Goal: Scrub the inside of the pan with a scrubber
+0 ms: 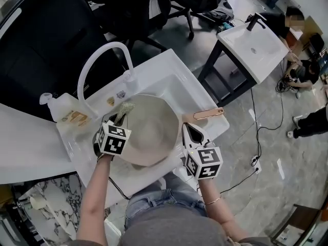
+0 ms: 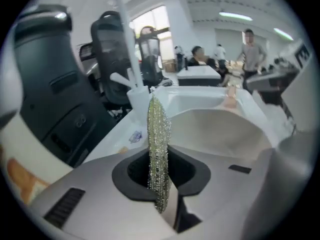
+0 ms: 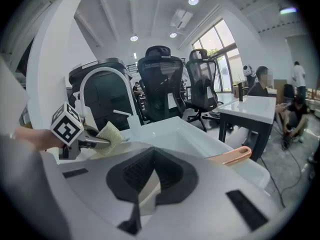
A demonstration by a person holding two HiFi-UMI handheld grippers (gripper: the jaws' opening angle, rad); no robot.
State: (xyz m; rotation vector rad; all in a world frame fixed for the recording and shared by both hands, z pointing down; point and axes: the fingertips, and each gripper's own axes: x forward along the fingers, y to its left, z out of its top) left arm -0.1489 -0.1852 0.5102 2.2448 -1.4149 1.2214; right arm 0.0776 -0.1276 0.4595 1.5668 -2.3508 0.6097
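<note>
- Holding the scrubber (image 2: 159,149) edge-on: your left gripper (image 1: 119,118) has its jaws pinched shut on the lower end of the glittery mesh pad. The rest stands up out of them like a flat leaf.
- The scrubber sits over the far-left rim of the pan (image 1: 148,129). I can't tell from any view whether it touches the wall yet.
- The pan is pale, wide and bowl-shaped, and it sits in the white sink (image 1: 177,78) below the curved faucet (image 1: 102,53). Its copper-coloured handle (image 1: 207,114) points to your right across the sink edge.
- Your right gripper (image 1: 189,129) is at the near-right rim, just beside the handle root. Its own view shows a thin pale edge clamped between closed jaws, which I read as the pan rim.
- The scrubber looks light, soft and floppy. Pinched this low, its long free end will likely fold under pressure. A hold nearer its middle should give a stiffer stroke, and you should lay the flat face against the wall, not the edge.
- The pan looks rigid and smooth-coated, probably slick if wet. A rim pinch is a narrow hold, so expect the pan to pivot or slip as you push. Bracing close to the handle root looks steadier.
- Scrubbing looks about to begin; no suds or marks are visible inside.
</note>
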